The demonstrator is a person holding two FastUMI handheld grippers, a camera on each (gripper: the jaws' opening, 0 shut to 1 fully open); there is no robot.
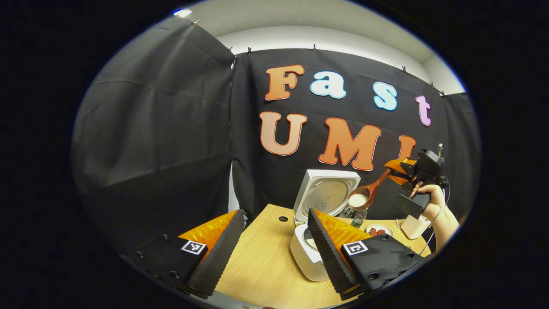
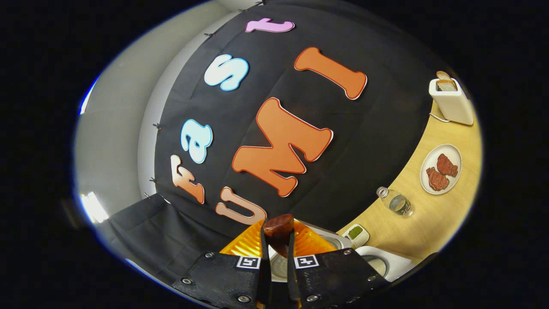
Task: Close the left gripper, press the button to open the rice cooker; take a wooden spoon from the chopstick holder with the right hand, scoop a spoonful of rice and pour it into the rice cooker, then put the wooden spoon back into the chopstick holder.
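Right gripper (image 2: 278, 257) clamps rice-filled wooden spoon (image 1: 364, 195) above open rice cooker (image 1: 309, 253); left gripper (image 1: 274, 253) wide, empty

Even overhead room light, soft shadows, sharp centres, strong fisheye bending and slight blur toward the edges.

White square rice cooker (image 1: 306, 253) sits on the wooden table, its lid (image 1: 328, 193) standing upright and open, silver inner plate facing forward. Above and just right of that lid hangs the brown wooden spoon (image 1: 366, 193), handle angled up to the right, bowl heaped with white rice (image 1: 358, 200). In the right gripper view, the spoon's handle end (image 2: 279, 227) pokes up.
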